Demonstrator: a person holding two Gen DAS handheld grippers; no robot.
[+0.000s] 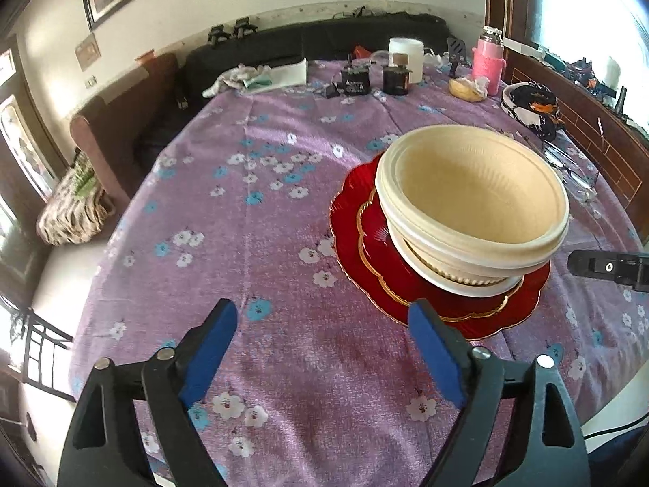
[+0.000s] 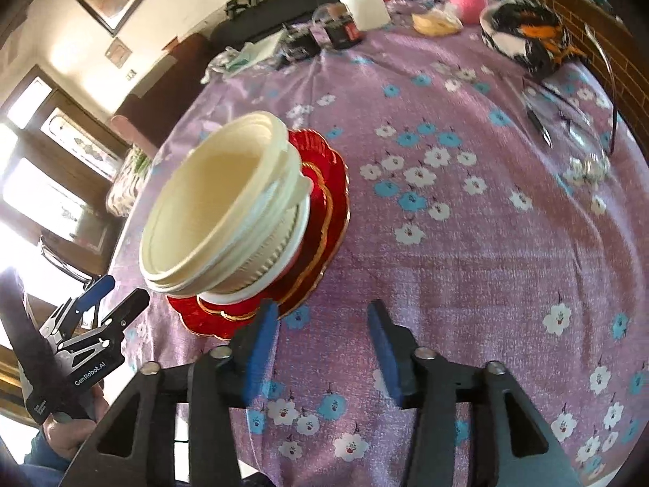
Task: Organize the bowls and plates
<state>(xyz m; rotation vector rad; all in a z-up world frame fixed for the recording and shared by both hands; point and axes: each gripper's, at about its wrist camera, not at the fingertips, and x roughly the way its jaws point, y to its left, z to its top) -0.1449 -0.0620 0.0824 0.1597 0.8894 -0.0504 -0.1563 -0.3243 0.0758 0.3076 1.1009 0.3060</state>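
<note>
The sorting looks all but done to me: cream bowls sit nested, a little askew, on a white ribbed dish, and that on two scalloped, gold-edged red plates, all one stack out in the middle of the table, away from the clutter along its far edge. The bowls look matte and light, the plates glossy over the soft flowered purple cloth. The left gripper and right gripper have their blue-padded jaws spread, holding nothing, just short of the stack.
</note>
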